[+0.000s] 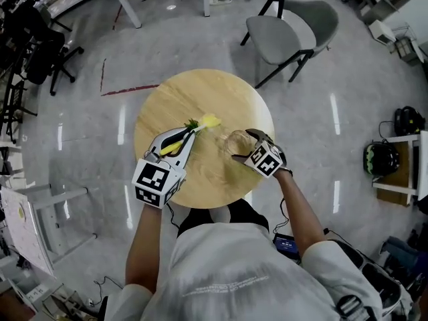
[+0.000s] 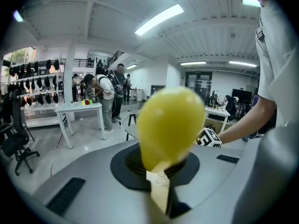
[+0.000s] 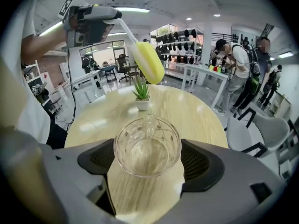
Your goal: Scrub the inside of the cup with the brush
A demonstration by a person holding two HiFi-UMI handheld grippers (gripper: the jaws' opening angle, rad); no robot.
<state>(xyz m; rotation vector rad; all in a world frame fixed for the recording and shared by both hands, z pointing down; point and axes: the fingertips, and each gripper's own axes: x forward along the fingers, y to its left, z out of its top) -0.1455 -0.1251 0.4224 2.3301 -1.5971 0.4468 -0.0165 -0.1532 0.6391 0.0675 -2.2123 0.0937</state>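
A clear glass cup (image 3: 147, 146) with a leaf pattern sits tilted between the jaws of my right gripper (image 3: 147, 162), which is shut on it, mouth facing the camera. In the head view the cup (image 1: 237, 142) is just above the round wooden table (image 1: 180, 95), right of centre. My left gripper (image 1: 186, 138) is shut on the handle of a brush (image 1: 175, 144) with a yellow sponge head (image 1: 210, 120). That head (image 3: 148, 62) hangs in the air beyond the cup, apart from it. In the left gripper view the brush head (image 2: 170, 125) fills the middle above the left gripper (image 2: 161, 174).
A small green plant in a white pot (image 3: 141, 97) stands on the table between brush and cup. A grey chair (image 1: 294, 29) stands beyond the table. Several people (image 3: 238, 64) stand by white tables (image 2: 79, 108) in the background.
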